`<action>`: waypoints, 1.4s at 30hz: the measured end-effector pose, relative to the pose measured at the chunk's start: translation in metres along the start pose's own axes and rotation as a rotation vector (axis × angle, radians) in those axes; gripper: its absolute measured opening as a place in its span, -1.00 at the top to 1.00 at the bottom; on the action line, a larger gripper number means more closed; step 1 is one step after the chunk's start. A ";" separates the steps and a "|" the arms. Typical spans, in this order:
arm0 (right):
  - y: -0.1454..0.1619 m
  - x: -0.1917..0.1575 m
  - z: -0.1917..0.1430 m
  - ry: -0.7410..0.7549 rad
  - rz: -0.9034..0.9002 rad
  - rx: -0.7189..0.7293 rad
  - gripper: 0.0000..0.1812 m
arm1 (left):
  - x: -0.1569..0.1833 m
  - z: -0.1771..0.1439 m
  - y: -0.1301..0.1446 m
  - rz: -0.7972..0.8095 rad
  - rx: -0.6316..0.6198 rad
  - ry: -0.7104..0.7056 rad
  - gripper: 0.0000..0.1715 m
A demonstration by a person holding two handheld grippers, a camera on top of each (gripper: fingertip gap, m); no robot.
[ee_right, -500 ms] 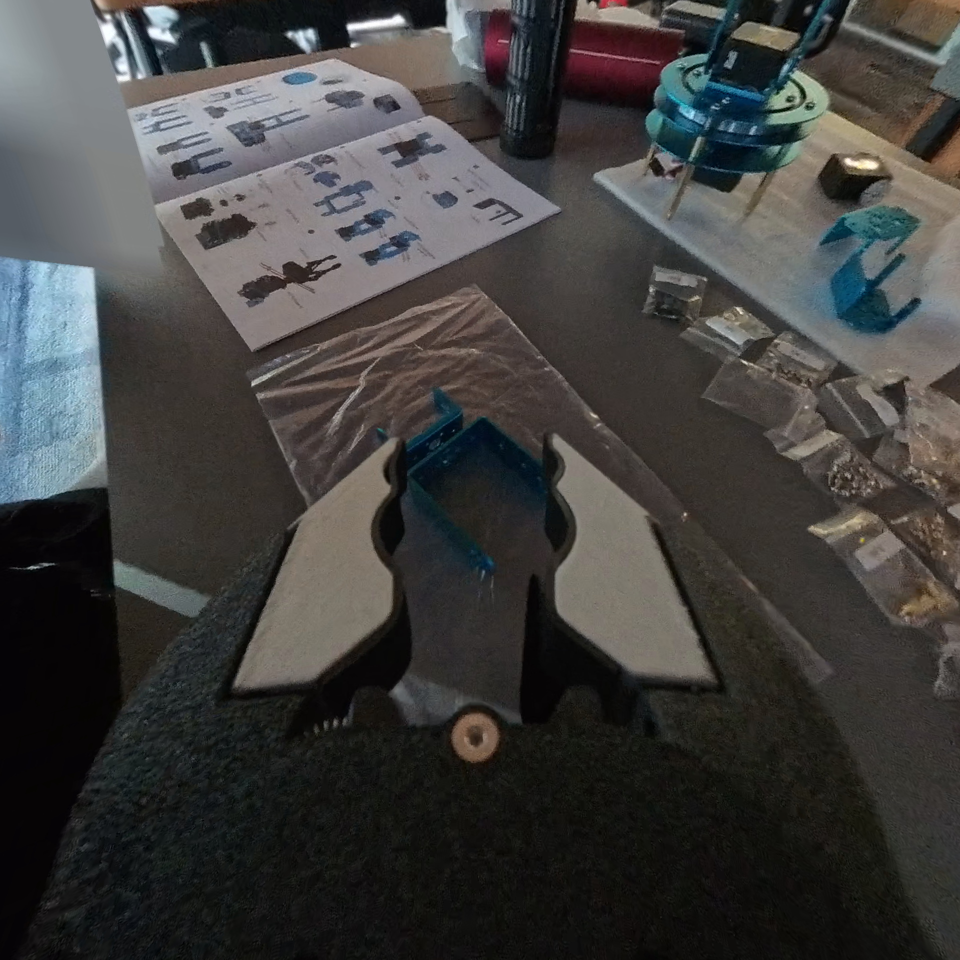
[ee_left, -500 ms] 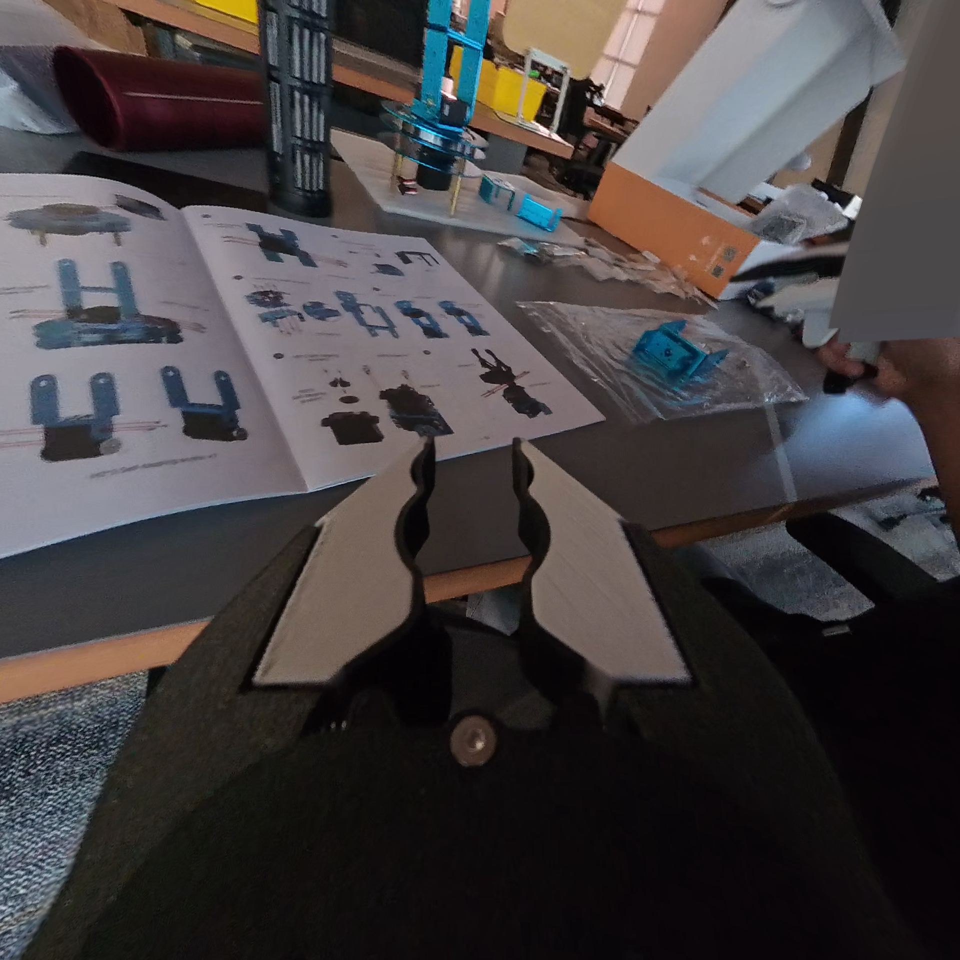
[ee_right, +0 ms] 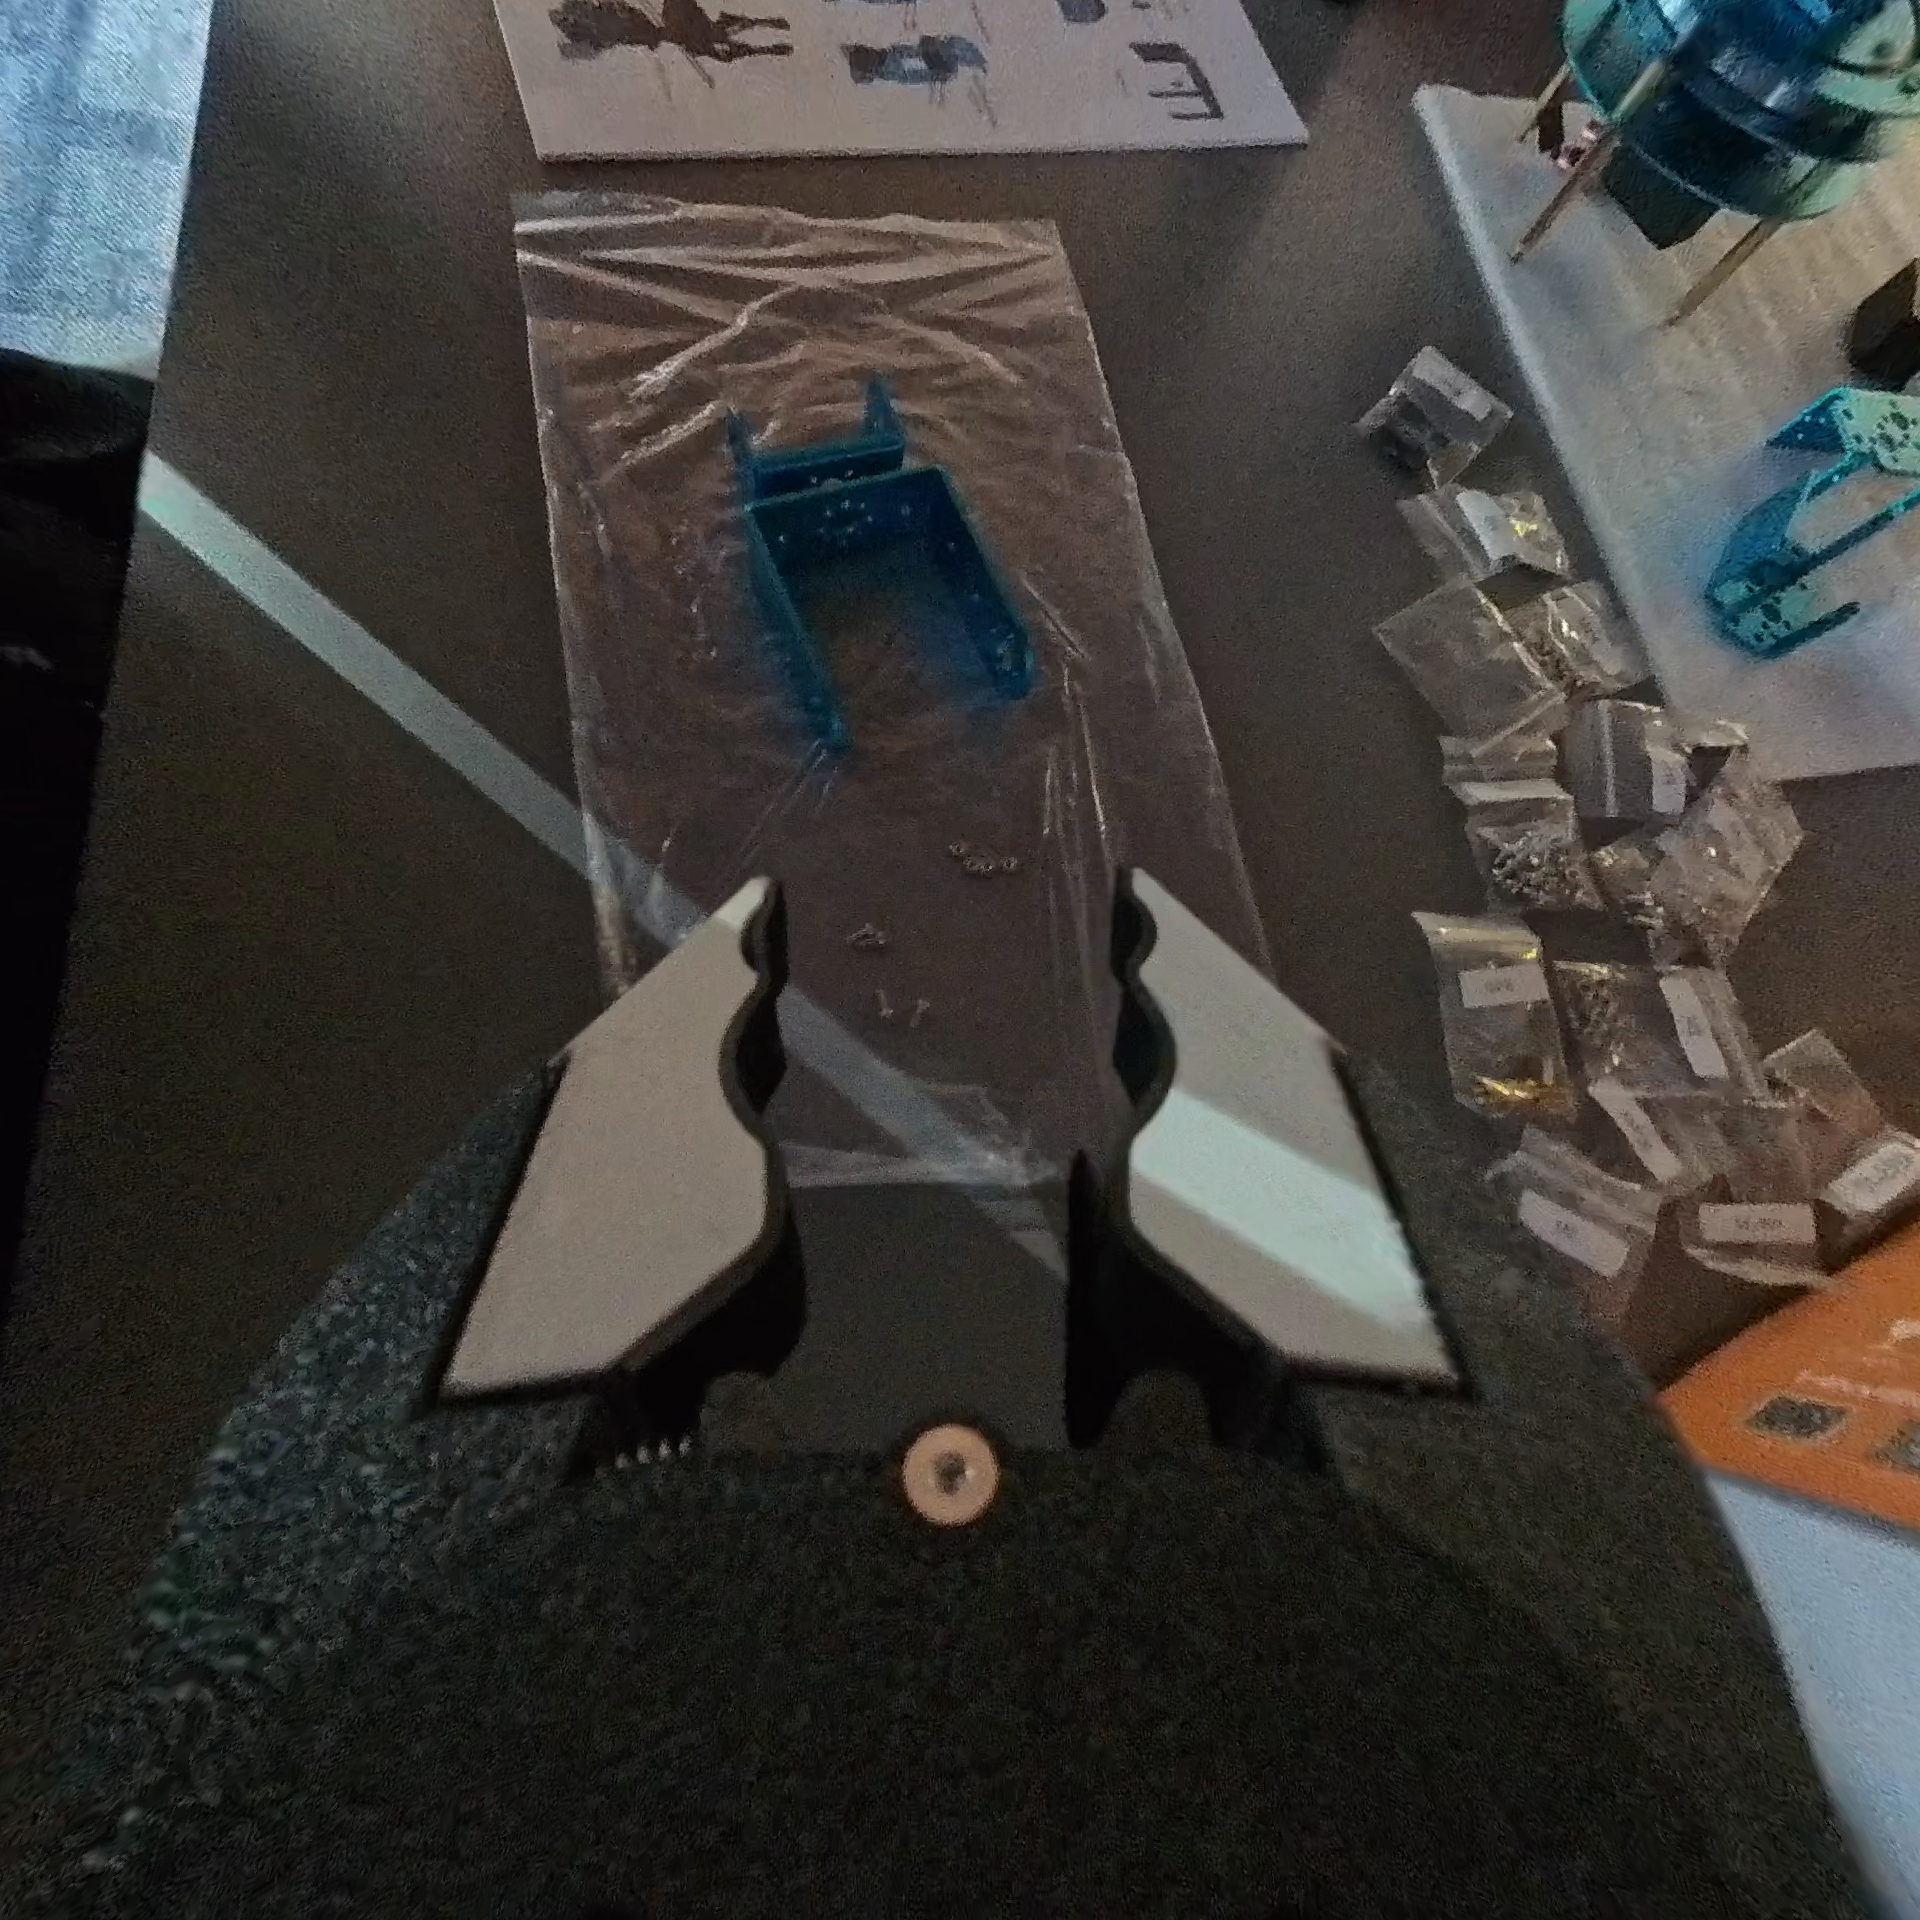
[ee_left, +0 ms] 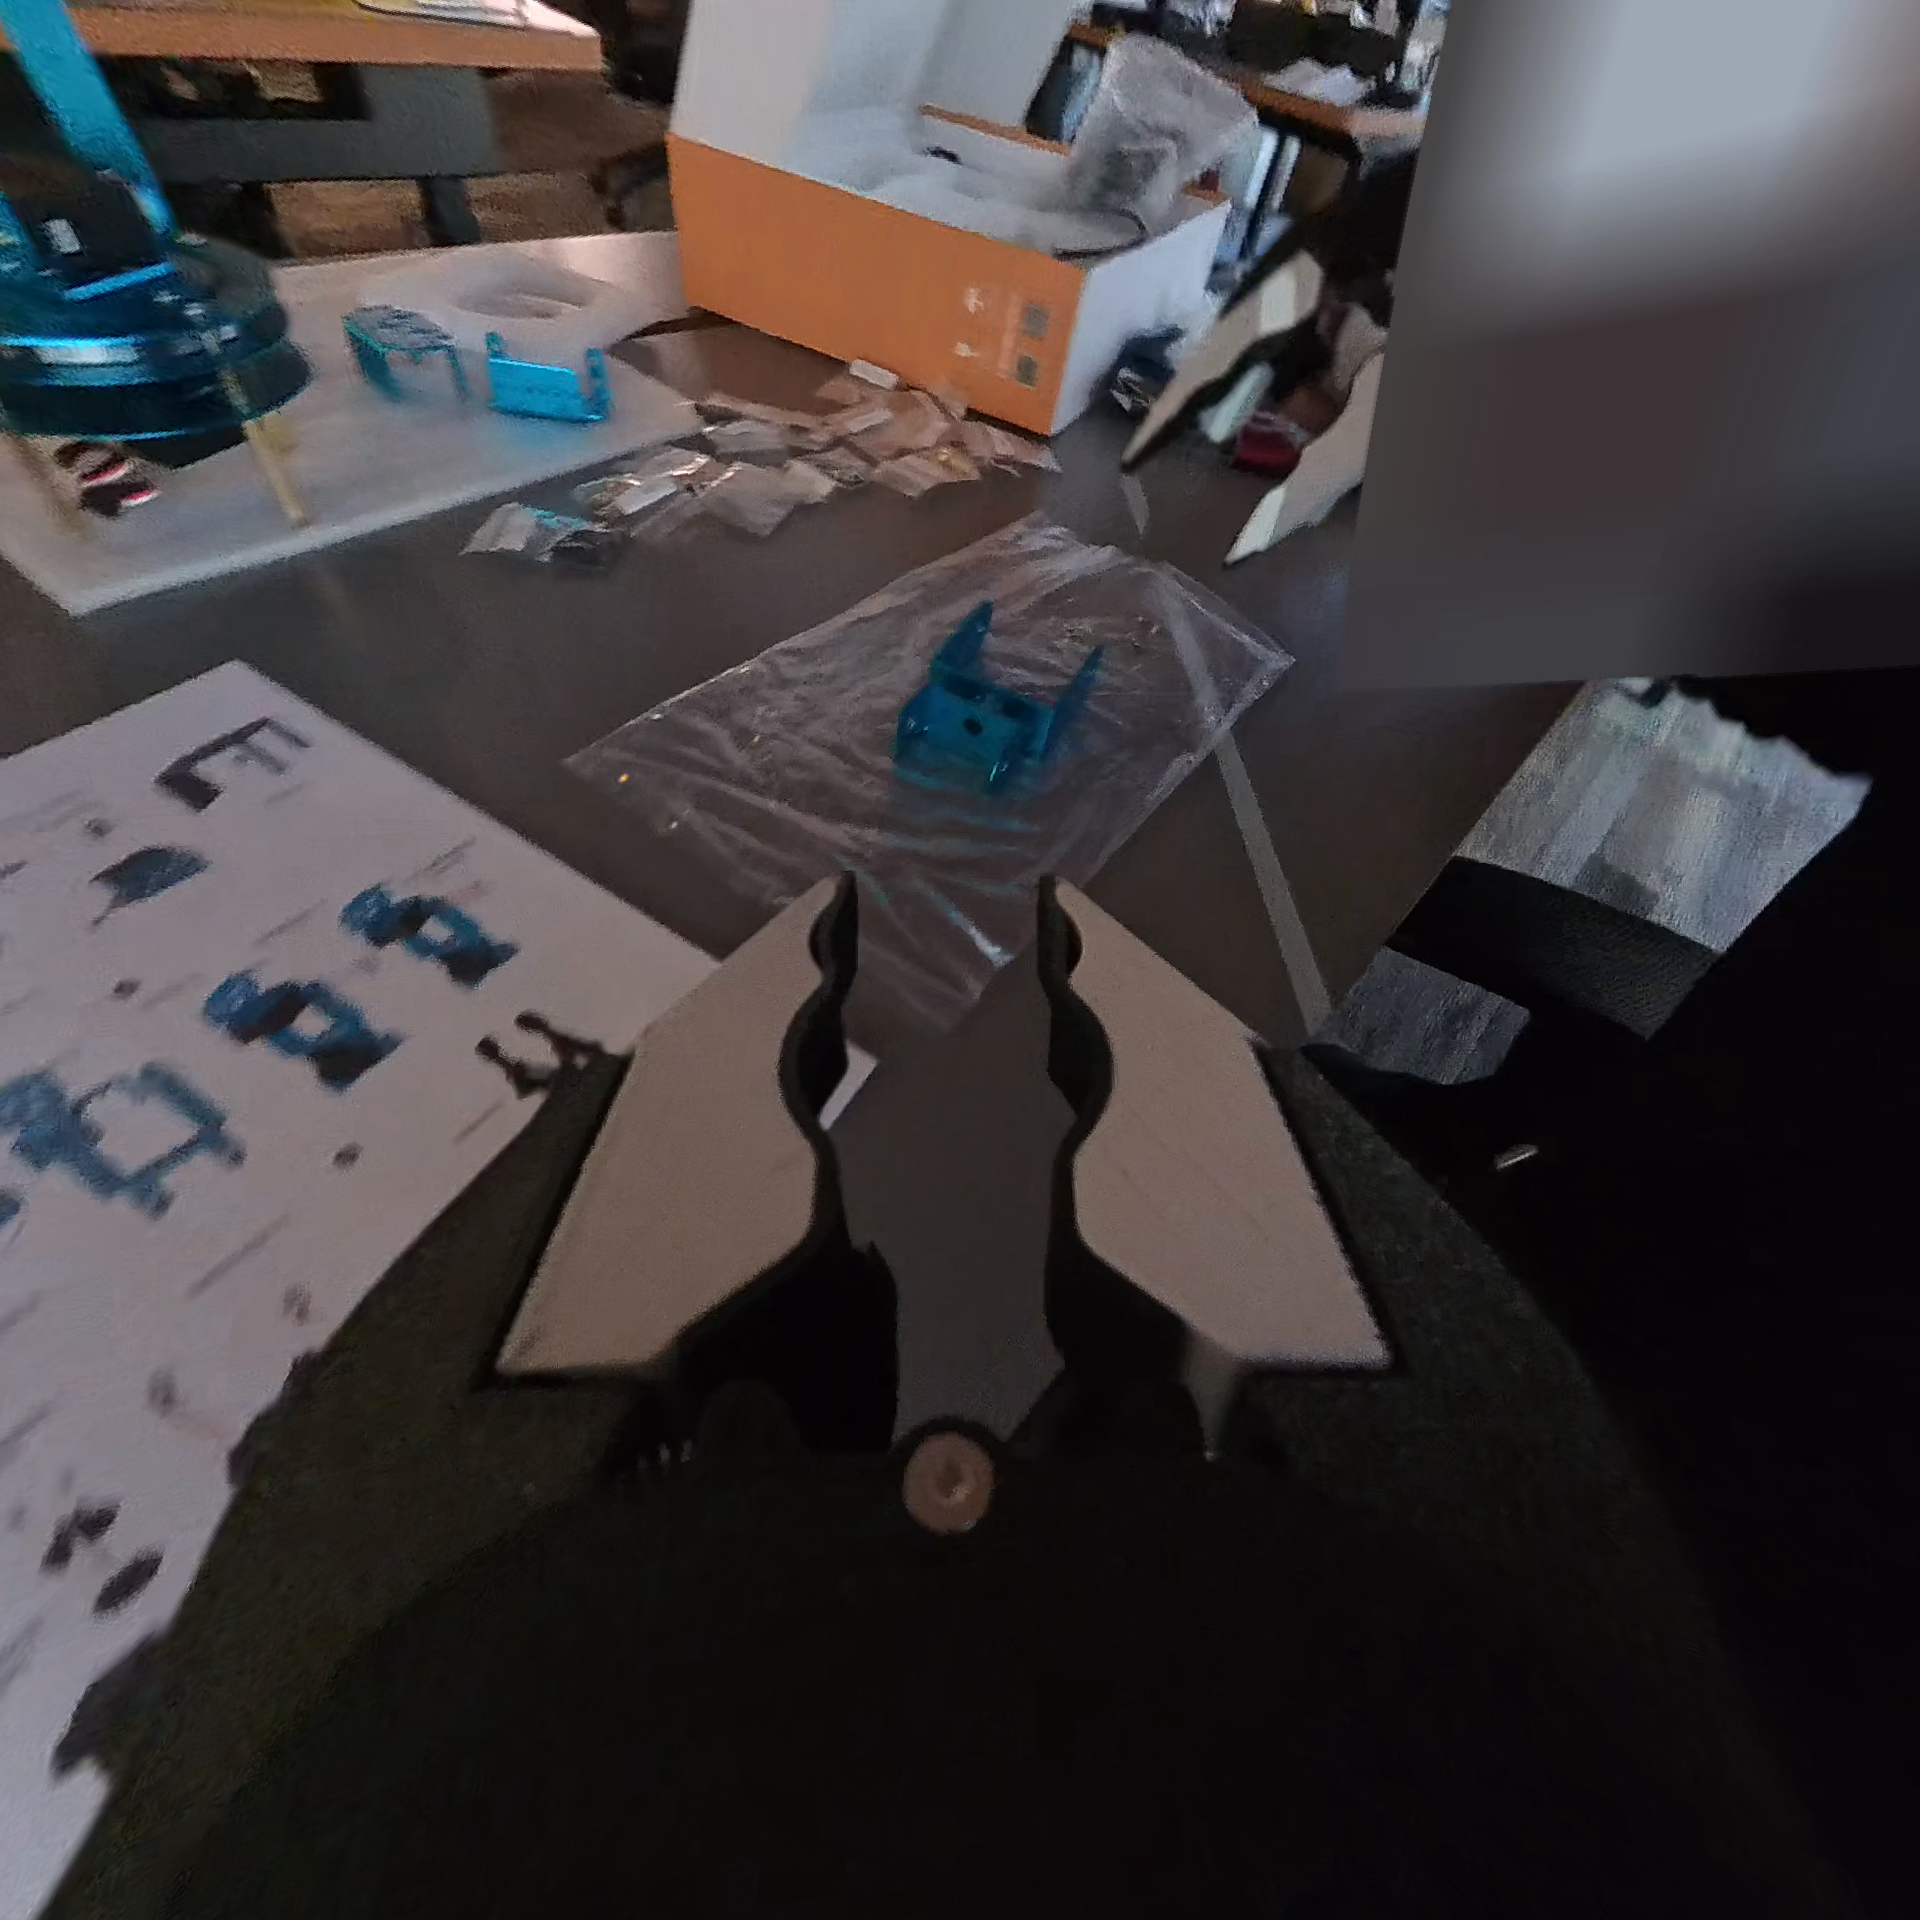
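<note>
While the left gripper (ee_left: 948, 896) hangs over the dark table (ee_left: 436, 644), its fingers stand a little apart with nothing between them, tips above the near corner of a clear plastic sheet (ee_left: 831, 769). A blue metal bracket (ee_left: 987, 727) sits on that sheet, well ahead of the tips. This view alone takes in the orange-and-white box (ee_left: 883, 270) at the back and most of the open instruction booklet (ee_left: 208, 1039) on the left.

From the right wrist view, the right gripper (ee_right: 948, 902) shows its fingers spread wider, also empty, over the sheet's near end (ee_right: 1143, 810). Only here can you see tiny loose screws (ee_right: 977, 860) lying on the plastic just past the tips, and the bracket (ee_right: 883, 561) as two nested U-shaped pieces. Small hardware bags (ee_right: 1621, 831) lie to the right.
</note>
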State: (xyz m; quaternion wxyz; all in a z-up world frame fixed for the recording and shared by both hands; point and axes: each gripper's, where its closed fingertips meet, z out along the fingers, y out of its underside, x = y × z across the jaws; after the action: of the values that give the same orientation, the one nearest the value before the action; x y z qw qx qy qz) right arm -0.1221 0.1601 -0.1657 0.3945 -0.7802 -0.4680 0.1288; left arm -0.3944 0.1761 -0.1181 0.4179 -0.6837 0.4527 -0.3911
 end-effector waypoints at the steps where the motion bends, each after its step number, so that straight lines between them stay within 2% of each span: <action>1: 0.000 0.005 0.003 -0.014 0.006 0.020 0.33 | 0.003 0.010 -0.003 0.017 -0.018 0.005 0.60; 4: 0.003 0.007 0.014 -0.044 0.068 0.077 0.30 | 0.017 0.039 -0.007 0.030 -0.047 0.019 0.60; 7: 0.010 0.002 0.011 -0.062 0.167 0.087 0.32 | 0.033 0.061 -0.008 0.017 -0.051 0.036 0.60; 9: 0.004 -0.010 0.007 -0.103 0.223 0.134 0.35 | 0.040 0.072 -0.007 0.015 -0.058 0.042 0.60; 12: 0.005 -0.015 0.012 -0.085 0.221 0.121 0.34 | 0.045 0.078 -0.008 0.016 -0.049 0.043 0.60; 15: 0.005 -0.009 0.014 -0.034 0.191 0.138 0.38 | 0.045 0.067 -0.006 0.010 -0.017 0.020 0.60; 17: -0.005 -0.005 0.007 -0.025 0.193 0.207 0.40 | 0.039 0.048 0.002 -0.001 -0.003 -0.033 0.60; 20: -0.005 0.008 0.000 0.002 0.218 0.226 0.37 | 0.016 0.002 0.022 -0.016 0.026 -0.183 0.61; 24: 0.004 0.043 -0.005 0.175 0.286 0.202 0.40 | -0.037 -0.085 0.053 -0.118 0.089 -0.497 0.62; 28: -0.004 0.055 -0.017 0.301 0.428 0.268 0.38 | -0.090 -0.176 0.089 -0.231 0.105 -0.794 0.61; 31: 0.009 0.056 -0.025 0.424 0.535 0.276 0.37 | -0.124 -0.234 0.113 -0.261 0.113 -0.971 0.61; 34: 0.016 0.054 -0.039 0.532 0.633 0.327 0.36 | -0.150 -0.267 0.132 -0.302 0.118 -1.030 0.60; 37: 0.020 0.051 -0.051 0.634 0.669 0.364 0.35 | -0.170 -0.283 0.147 -0.322 0.117 -1.012 0.59; 42: 0.022 0.050 -0.046 0.622 0.696 0.395 0.33 | -0.197 -0.299 0.156 -0.308 0.110 -0.982 0.59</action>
State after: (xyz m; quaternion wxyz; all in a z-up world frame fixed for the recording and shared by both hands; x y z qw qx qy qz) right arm -0.0556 0.1737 -0.1432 0.5888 -0.8020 -0.0072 0.1002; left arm -0.7692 0.2599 -0.1899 0.5540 -0.8224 0.0761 -0.1042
